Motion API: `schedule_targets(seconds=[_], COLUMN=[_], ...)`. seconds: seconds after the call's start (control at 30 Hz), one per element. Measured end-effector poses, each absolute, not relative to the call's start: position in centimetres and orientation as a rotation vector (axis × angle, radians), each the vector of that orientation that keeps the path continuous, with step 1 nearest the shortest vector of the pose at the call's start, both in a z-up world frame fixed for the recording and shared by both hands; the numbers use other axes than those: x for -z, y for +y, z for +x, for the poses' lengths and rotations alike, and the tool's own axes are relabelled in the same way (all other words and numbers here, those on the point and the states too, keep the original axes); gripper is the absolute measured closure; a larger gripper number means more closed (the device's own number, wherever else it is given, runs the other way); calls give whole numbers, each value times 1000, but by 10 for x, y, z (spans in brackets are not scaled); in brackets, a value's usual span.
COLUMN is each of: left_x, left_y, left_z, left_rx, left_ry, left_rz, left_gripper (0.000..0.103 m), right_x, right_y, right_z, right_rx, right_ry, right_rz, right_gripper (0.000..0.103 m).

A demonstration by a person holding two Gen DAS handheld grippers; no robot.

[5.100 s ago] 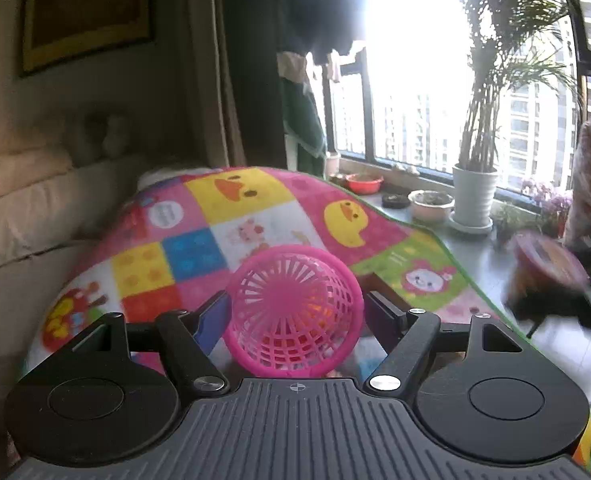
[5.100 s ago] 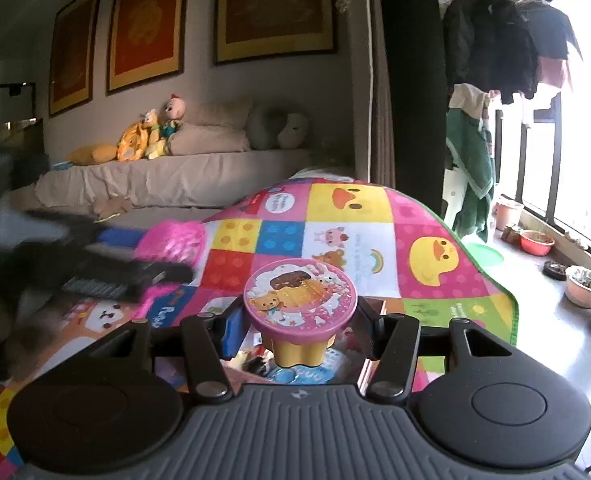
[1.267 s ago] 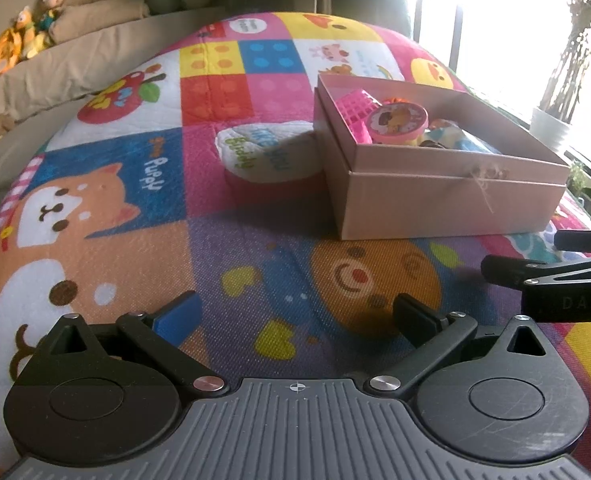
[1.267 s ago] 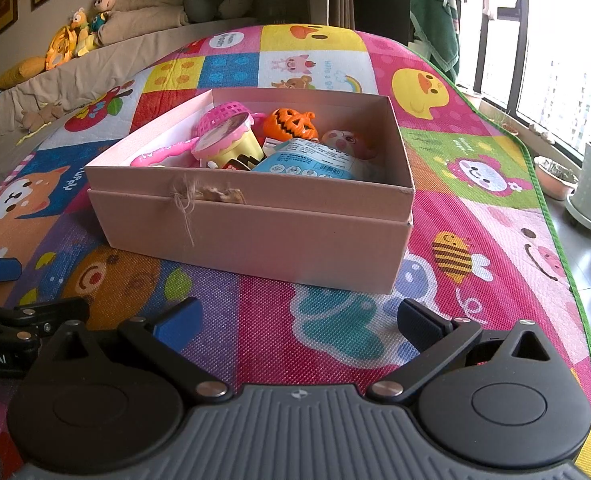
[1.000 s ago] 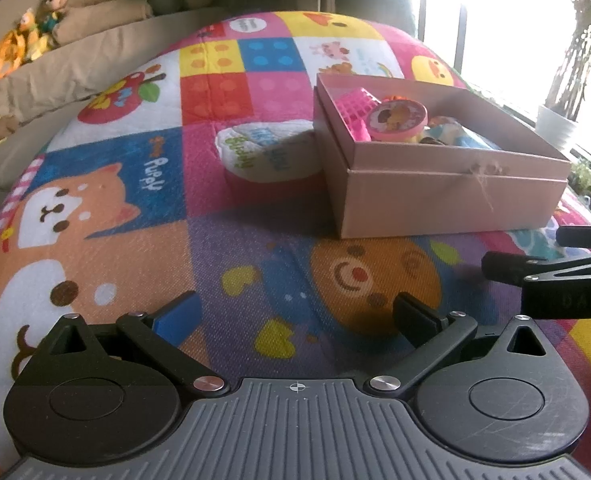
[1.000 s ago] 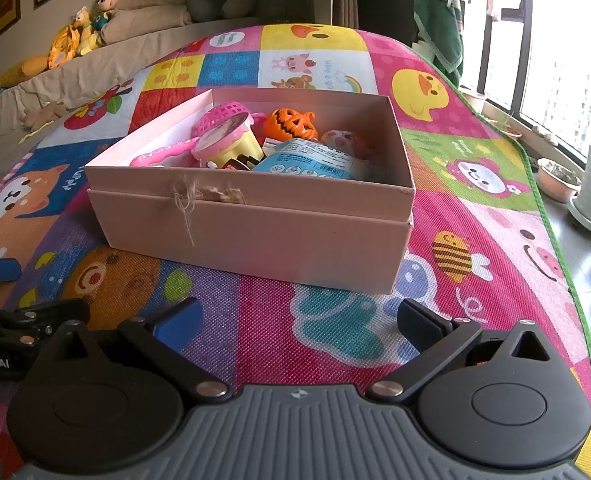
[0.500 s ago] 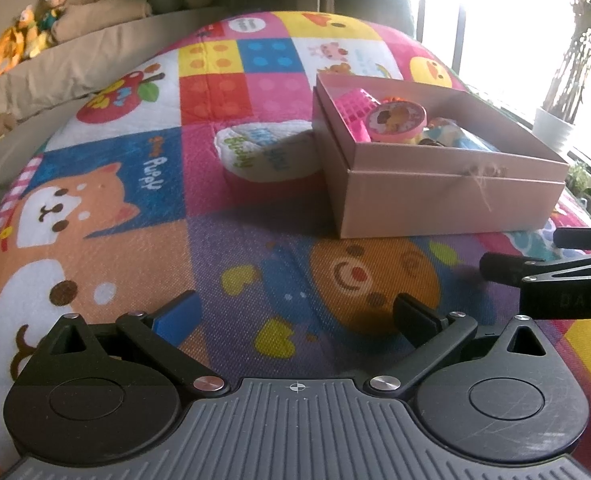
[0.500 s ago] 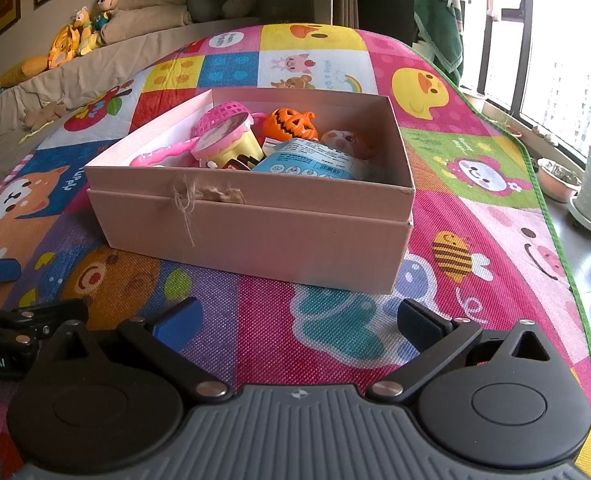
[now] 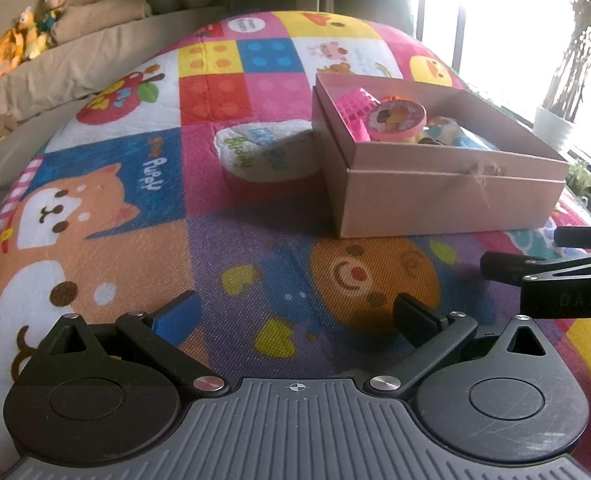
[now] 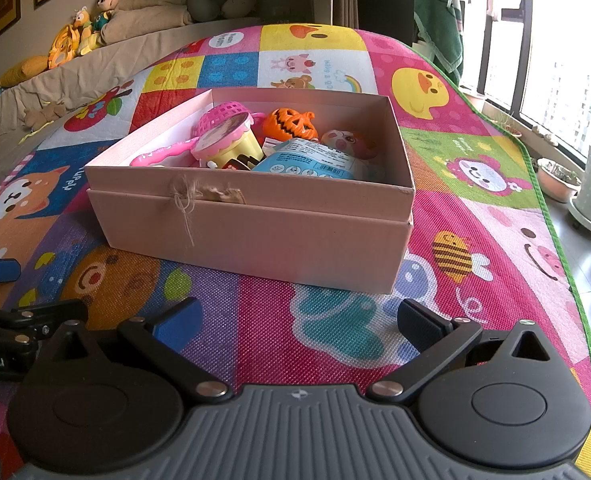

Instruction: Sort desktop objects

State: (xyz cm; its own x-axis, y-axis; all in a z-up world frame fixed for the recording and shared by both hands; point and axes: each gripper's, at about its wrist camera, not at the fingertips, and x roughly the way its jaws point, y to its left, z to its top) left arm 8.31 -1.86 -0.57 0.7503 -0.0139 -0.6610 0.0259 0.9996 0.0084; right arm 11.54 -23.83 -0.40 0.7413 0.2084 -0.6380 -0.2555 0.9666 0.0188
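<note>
Both grippers, left [image 9: 295, 314] and right [image 10: 297, 316], hover low over the play mat [image 10: 475, 184] (jaws spread wide, holding nothing), pointed toward the pink box [image 10: 255, 224].

A pink box [image 10: 255, 232] sits on the cartoon mat [image 10: 475, 184].

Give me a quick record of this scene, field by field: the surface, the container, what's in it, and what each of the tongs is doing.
surface: cartoon play mat
container: open pink box resting on the mat
contents: pink basket, lidded cup, orange pumpkin, blue packet, pink utensil
left tongs: open, empty, short of the box
right tongs: open, empty, short of the box
loose items on mat: none seen
</note>
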Motion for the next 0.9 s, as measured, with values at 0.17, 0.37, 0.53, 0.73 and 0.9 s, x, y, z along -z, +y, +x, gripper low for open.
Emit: schedule_targets(seconds=[0.17,0.37,0.53,0.73,0.9], left_x=[7,7,7,7,7], left_y=[-19,-19,-18,-19,-19], left_z=[83,83,84,82,82], left_rx=[24,27,27,25,24], left_ry=[721,717,718,719,719], left_rz=[18,11,11,16,16], left_gripper=[0,0,0,0,0], right_x=[4,4,4,4,4], right_y=[-239,-239,-238,-239,-238], right_z=[117,117,117,116,114], right_rx=[-254,-254,-254,-253,-253], right_ry=[691,691,691,691,690], right_rz=[-72,-71,-72,-71,-72], right_gripper=[0,0,0,0,0])
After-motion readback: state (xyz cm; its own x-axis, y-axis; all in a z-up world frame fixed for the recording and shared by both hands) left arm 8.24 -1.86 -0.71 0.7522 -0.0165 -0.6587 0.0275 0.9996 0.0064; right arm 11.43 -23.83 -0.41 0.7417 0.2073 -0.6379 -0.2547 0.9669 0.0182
